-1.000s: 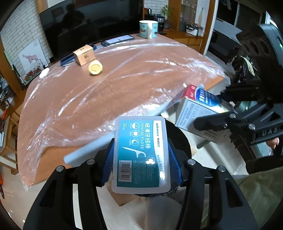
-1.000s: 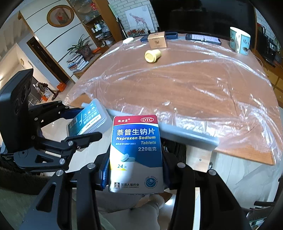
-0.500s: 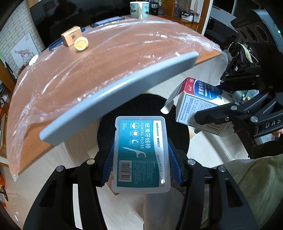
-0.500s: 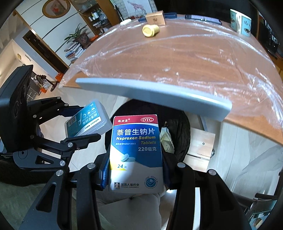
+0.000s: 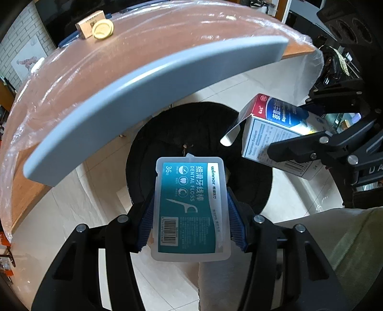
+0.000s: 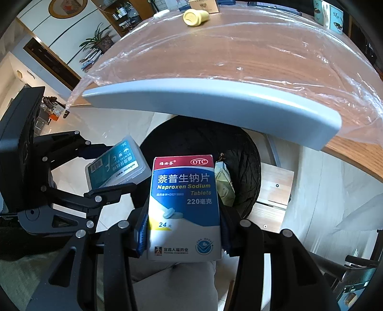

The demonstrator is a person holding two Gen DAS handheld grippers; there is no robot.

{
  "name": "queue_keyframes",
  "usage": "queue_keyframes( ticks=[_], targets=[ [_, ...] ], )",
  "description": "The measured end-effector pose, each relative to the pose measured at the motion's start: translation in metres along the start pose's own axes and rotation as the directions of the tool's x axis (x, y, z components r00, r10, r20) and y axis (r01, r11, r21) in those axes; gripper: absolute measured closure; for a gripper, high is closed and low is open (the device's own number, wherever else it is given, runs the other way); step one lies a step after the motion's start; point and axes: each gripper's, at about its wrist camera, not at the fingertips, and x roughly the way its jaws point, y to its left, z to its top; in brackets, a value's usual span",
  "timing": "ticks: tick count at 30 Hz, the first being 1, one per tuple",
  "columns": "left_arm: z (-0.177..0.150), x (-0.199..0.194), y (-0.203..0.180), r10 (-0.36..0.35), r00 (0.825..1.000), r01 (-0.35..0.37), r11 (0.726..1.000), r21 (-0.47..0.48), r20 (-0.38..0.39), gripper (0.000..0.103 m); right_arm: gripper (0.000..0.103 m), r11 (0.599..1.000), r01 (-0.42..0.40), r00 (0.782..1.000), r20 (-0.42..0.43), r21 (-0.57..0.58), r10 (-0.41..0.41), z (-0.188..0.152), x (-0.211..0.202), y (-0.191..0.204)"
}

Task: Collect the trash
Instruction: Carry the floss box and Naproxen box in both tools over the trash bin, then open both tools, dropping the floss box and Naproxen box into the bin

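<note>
My left gripper [image 5: 190,215] is shut on a clear dental floss box with a teal label [image 5: 190,205], held above the near rim of a black-lined trash bin [image 5: 191,129] on the floor. My right gripper [image 6: 183,229] is shut on a blue and white Naproxen tablet box [image 6: 184,208], held over the same bin [image 6: 198,141], which has some trash inside [image 6: 223,181]. Each gripper shows in the other view: the right one with its tablet box [image 5: 275,134] to the right, the left one with its floss box [image 6: 115,167] to the left.
A grey curved chair back [image 5: 143,81] arcs just above the bin. Behind it is a wooden table under plastic film [image 6: 239,52] with a yellow cap [image 6: 195,16], a small cardboard box [image 5: 89,22] and a mug [image 6: 328,14]. A wooden stool [image 6: 275,189] stands right of the bin.
Both grippers have come down and back from the table edge with their boxes. The bin, nearly hidden a second ago, now lies open beneath them.
</note>
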Motion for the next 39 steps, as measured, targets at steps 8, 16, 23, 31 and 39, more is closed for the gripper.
queue_keyframes(
  ticks=[8,16,23,31,39],
  targets=[
    [0.000,0.021,0.008,0.017,0.999,-0.018,0.999,-0.032,-0.035,0.048,0.057,1.000,0.013,1.000,0.006,0.021,-0.013,0.004,0.016,-0.002],
    [0.011,0.032,0.019,0.033,0.998,-0.035,0.998,-0.044,-0.051,0.048,0.057,0.998,0.010,1.000,0.004,0.059,-0.010,0.010,0.030,-0.010],
    [0.013,0.038,0.022,0.035,0.998,-0.038,0.998,-0.054,-0.053,0.048,0.057,0.997,0.014,1.000,-0.001,0.071,-0.014,0.014,0.039,-0.013],
    [0.013,0.028,0.032,-0.014,1.000,0.013,0.995,-0.102,-0.014,0.026,0.036,0.996,0.007,1.000,0.019,0.083,-0.009,0.015,0.033,-0.018],
    [0.000,-0.019,0.056,-0.036,0.998,0.043,0.987,-0.158,0.048,0.026,0.035,0.999,0.040,0.994,0.102,0.036,-0.043,0.012,-0.022,-0.010]
  ],
)
